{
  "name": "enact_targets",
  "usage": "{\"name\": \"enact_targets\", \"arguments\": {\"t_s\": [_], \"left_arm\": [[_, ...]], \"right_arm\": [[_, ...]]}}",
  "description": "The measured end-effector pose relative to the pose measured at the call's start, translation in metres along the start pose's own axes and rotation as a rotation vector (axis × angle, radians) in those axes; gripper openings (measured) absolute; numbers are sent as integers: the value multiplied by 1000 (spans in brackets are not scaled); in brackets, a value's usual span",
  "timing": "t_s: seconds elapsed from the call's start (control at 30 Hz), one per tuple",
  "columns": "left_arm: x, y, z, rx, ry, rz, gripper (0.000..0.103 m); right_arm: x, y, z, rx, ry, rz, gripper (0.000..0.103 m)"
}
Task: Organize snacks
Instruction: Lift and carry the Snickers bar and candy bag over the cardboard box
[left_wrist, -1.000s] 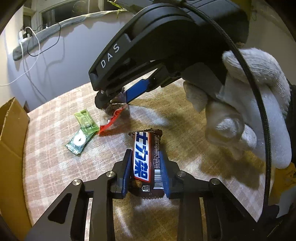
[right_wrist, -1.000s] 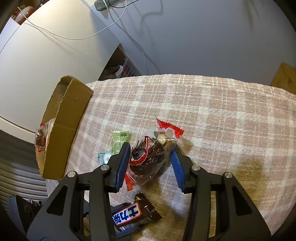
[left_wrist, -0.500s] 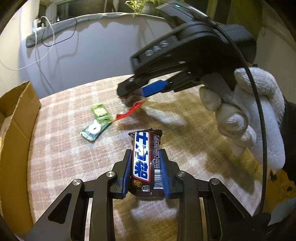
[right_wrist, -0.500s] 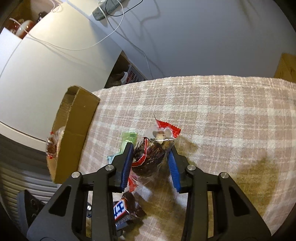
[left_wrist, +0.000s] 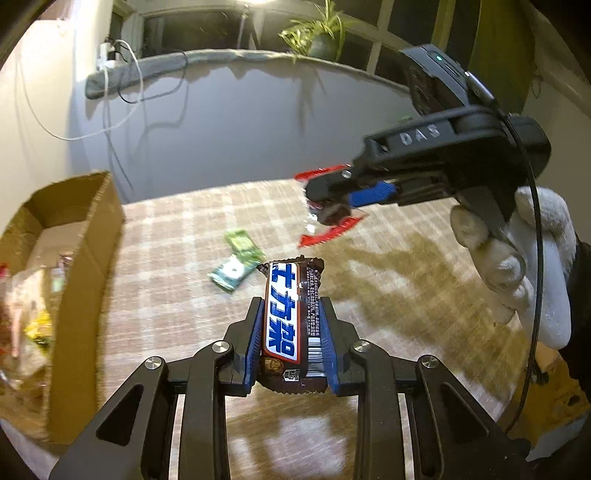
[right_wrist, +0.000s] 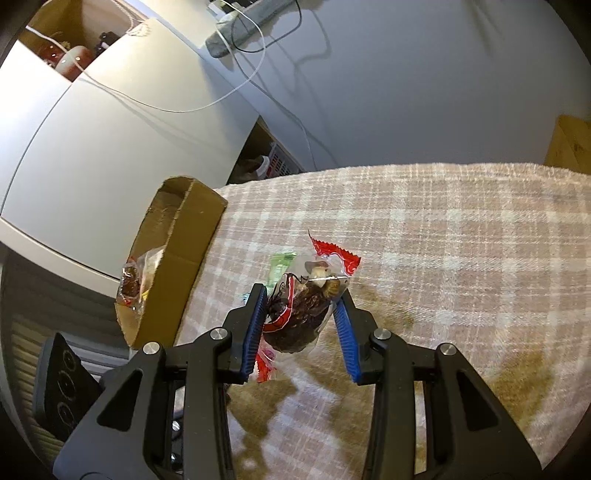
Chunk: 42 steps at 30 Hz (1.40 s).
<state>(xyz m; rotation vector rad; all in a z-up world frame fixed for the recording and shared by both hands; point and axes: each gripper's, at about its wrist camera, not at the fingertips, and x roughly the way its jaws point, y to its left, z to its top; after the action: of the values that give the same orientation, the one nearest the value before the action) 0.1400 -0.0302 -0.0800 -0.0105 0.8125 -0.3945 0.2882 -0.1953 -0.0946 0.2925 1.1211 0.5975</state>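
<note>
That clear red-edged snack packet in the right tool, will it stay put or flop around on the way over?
Likely floppy: the snack packet hangs loose past the right tool, its red ends dangling. The film looks slick, so it may slip. The dark lump inside seems light.

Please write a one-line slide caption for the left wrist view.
Left hand-held gripper holds a chocolate bar while the right hand-held gripper lifts a snack bag above the table.

**Both grippers loaded above the cloth**

Left gripper (left_wrist: 291, 314) clamps a brown bar (left_wrist: 291, 317) between blue pads. Right gripper (left_wrist: 334, 195), in a white glove (left_wrist: 524, 258), pinches a red-edged packet (left_wrist: 325, 221). Two green sweets (left_wrist: 236, 262) lie on the checked cloth (left_wrist: 177, 258) beside a box (left_wrist: 81, 258)
</note>
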Motion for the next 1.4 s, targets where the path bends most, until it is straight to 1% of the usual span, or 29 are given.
{"name": "enact_targets", "arguments": {"t_s": [0.27, 0.5, 0.77, 1.03, 1.23, 1.4], "left_arm": [[-31, 24, 1, -39, -63, 51, 27], [-50, 51, 0, -84, -97, 100, 27], [-65, 86, 2, -128, -122, 153, 27], [-78, 126, 18, -174, -150, 216, 27], [-77, 156, 30, -213, -144, 251, 27], [-74, 172, 35, -232, -140, 266, 27]], "right_arm": [[-12, 33, 3, -69, -31, -3, 39], [-3, 65, 12, -124, -41, 2, 39], [14, 95, 26, -173, -33, 3, 39], [35, 124, 38, -217, -19, 12, 39], [54, 143, 47, -248, -5, 19, 39], [72, 153, 59, -251, -1, 27, 39]]}}
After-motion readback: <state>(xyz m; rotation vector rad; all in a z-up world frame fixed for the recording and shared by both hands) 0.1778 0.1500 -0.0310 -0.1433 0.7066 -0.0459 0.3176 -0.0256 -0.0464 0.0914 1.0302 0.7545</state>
